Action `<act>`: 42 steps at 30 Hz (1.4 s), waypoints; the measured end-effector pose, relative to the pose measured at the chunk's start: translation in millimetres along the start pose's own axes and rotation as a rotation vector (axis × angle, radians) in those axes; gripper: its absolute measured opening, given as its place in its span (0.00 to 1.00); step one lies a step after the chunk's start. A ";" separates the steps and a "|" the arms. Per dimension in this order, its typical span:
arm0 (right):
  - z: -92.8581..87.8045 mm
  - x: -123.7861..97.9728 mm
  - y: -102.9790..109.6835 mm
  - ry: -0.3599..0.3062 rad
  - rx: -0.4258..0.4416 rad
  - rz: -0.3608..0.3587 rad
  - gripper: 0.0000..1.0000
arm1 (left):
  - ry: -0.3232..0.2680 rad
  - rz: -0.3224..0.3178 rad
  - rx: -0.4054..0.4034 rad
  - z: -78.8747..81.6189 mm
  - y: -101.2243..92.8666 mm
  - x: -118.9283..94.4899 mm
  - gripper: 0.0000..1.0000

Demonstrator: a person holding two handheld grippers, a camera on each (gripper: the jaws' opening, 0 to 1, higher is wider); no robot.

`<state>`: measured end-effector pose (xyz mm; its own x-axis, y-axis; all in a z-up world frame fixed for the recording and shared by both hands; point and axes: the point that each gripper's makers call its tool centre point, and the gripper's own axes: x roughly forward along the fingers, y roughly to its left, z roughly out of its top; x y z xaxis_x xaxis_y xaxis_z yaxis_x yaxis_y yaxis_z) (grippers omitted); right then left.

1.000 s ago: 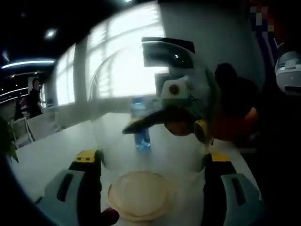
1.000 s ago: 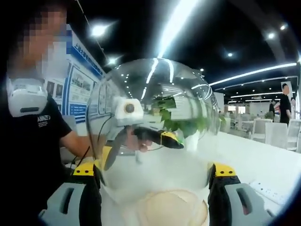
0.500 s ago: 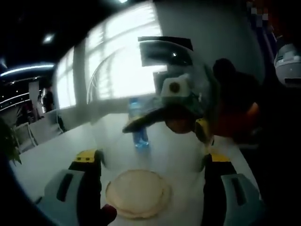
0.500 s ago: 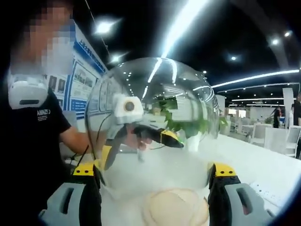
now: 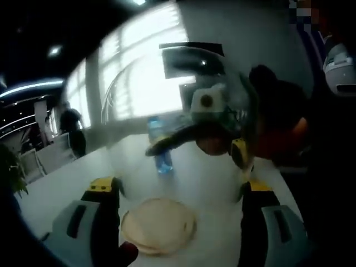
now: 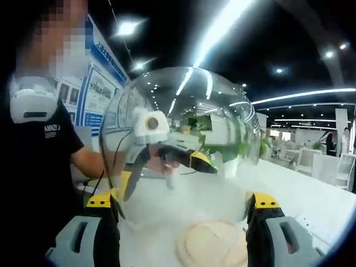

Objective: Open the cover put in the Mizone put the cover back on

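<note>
A clear dome cover (image 5: 183, 83) hangs above the white table, clamped between the jaws of my left gripper (image 5: 181, 206), which stand at its two sides. From the opposite side my right gripper (image 6: 181, 217) is shut on the same cover (image 6: 183, 111). Through the clear wall each view shows the other gripper: the right gripper (image 5: 203, 146) and the left gripper (image 6: 167, 167). A round tan base disc (image 5: 158, 225) lies on the table under the cover, also seen as the disc (image 6: 214, 245). A blue Mizone bottle (image 5: 161, 153) stands upright further back on the table.
The person holding the grippers, in a black shirt (image 6: 39, 161), stands close beside the table and fills the right edge (image 5: 328, 139). White chairs (image 6: 328, 161) and bright windows (image 5: 144, 72) lie behind. The white tabletop (image 6: 300, 189) stretches away on both sides.
Both grippers keep their hold on the cover. The disc has slid left in the left gripper view and right in the right gripper view as the hands shifted. A background person walked.
</note>
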<state>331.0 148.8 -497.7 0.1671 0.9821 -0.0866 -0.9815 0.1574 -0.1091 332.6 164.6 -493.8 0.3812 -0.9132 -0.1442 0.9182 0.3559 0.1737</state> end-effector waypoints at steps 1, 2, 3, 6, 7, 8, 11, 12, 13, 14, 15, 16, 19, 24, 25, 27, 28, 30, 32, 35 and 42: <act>0.2 0.3 0.6 -0.001 0.001 0.000 0.89 | 0.001 0.001 -0.001 0.6 -2.0 -0.6 0.76; 0.2 0.5 1.0 -0.002 0.001 0.000 0.89 | 0.005 0.002 -0.003 1.2 -3.6 -1.3 0.76; 0.2 0.7 1.7 -0.003 0.002 -0.001 0.89 | 0.007 0.002 -0.003 1.3 -4.6 -1.6 0.76; 0.2 0.3 3.7 -0.010 0.005 -0.003 0.89 | 0.013 0.000 -0.005 2.0 -7.8 -2.9 0.76; 0.2 0.2 4.7 -0.012 0.006 -0.004 0.89 | 0.015 0.000 -0.005 2.1 -9.3 -3.2 0.76; 0.4 -0.2 6.3 -0.014 0.008 -0.004 0.89 | 0.016 -0.001 -0.006 2.4 -10.5 -3.6 0.76; 1.1 -0.6 10.0 -0.011 0.011 -0.004 0.89 | 0.011 -0.001 -0.008 2.6 -15.4 -5.3 0.76; 1.0 -0.8 11.7 -0.009 0.013 -0.004 0.89 | 0.010 -0.001 -0.009 2.9 -16.5 -5.6 0.76; 1.2 -1.2 13.5 -0.007 0.013 -0.004 0.89 | 0.008 -0.001 -0.009 3.1 -18.2 -6.1 0.76; 1.1 -1.6 15.3 -0.007 0.014 -0.004 0.89 | 0.006 -0.002 -0.009 3.3 -20.1 -6.7 0.76; 1.2 -1.8 16.6 -0.008 0.014 -0.004 0.89 | 0.004 -0.001 -0.009 3.5 -21.8 -7.4 0.76; 1.6 -2.2 18.8 -0.008 0.016 -0.004 0.89 | 0.002 -0.002 -0.009 3.9 -23.5 -8.1 0.76; 4.1 -3.0 23.1 -0.010 0.016 -0.004 0.89 | -0.002 0.000 -0.007 5.5 -29.0 -10.4 0.76; 8.4 -2.6 32.5 0.003 0.015 0.000 0.89 | -0.010 0.005 0.001 7.9 -37.0 -16.3 0.76; 9.2 -2.4 34.8 0.006 0.013 0.001 0.89 | -0.010 0.006 0.003 8.4 -38.2 -17.7 0.77; 10.5 -2.1 40.6 0.009 0.007 0.001 0.89 | -0.010 0.009 0.006 9.1 -40.5 -20.2 0.77; 10.6 -2.3 43.8 0.010 0.007 0.002 0.89 | -0.013 0.010 0.006 9.2 -41.8 -21.3 0.77; 10.7 -3.0 48.8 0.009 0.007 0.001 0.89 | -0.020 0.010 0.004 9.4 -44.3 -23.0 0.77; 10.8 -4.2 55.1 0.001 0.010 0.000 0.89 | -0.022 0.008 0.003 10.2 -47.9 -24.5 0.77; 11.0 -5.8 65.5 -0.007 0.016 -0.004 0.89 | -0.015 0.005 0.005 10.7 -53.9 -26.5 0.77; 13.9 -7.9 85.1 -0.008 0.021 -0.006 0.89 | -0.024 0.002 0.011 11.2 -66.3 -30.2 0.78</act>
<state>244.9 155.9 -492.5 0.1727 0.9819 -0.0783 -0.9822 0.1657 -0.0886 258.9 166.3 -490.0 0.3802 -0.9170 -0.1204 0.9161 0.3556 0.1850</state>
